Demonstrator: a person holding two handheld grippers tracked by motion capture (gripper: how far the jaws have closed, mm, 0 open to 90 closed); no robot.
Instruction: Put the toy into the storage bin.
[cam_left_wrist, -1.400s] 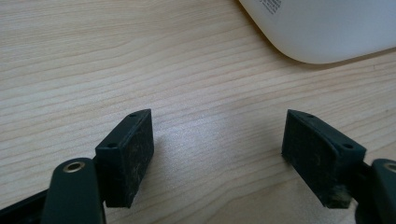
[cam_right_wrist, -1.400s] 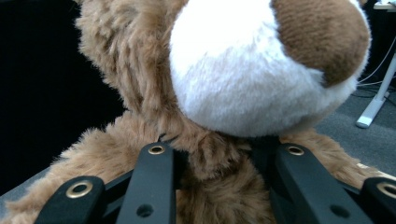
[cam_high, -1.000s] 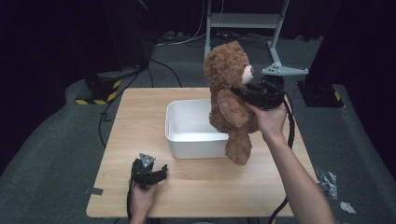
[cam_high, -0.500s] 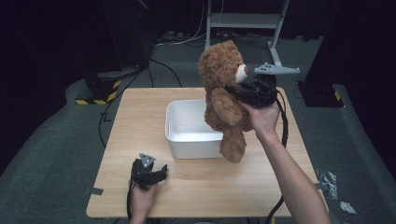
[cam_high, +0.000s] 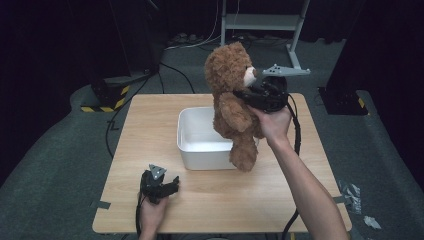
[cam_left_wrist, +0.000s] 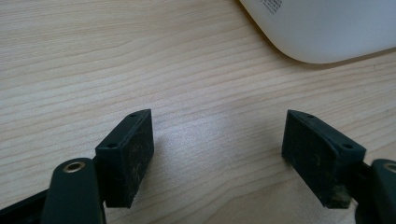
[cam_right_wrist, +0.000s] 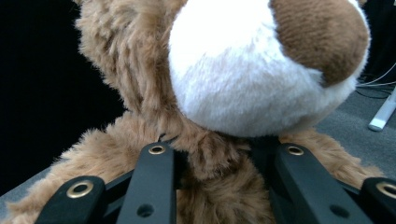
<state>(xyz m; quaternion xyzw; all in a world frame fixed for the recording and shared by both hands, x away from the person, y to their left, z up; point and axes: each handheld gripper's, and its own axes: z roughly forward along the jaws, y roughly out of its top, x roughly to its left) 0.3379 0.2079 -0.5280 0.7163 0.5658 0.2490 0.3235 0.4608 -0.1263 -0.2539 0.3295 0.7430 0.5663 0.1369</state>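
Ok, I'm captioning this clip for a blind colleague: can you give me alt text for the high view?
A person's right gripper holds a brown teddy bear by the neck, upright in the air above a white bin on a wooden table. The left gripper rests open on the table near its front edge, apart from the bin.

High view: above near edge of tabletop (cam_high: 150, 120), facing fwd/down. Left gripper view: close over wood, shares white bin (cam_left_wrist: 327, 28) corner w/ high. Right gripper view: v. close on teddy bear (cam_right_wrist: 224, 84).
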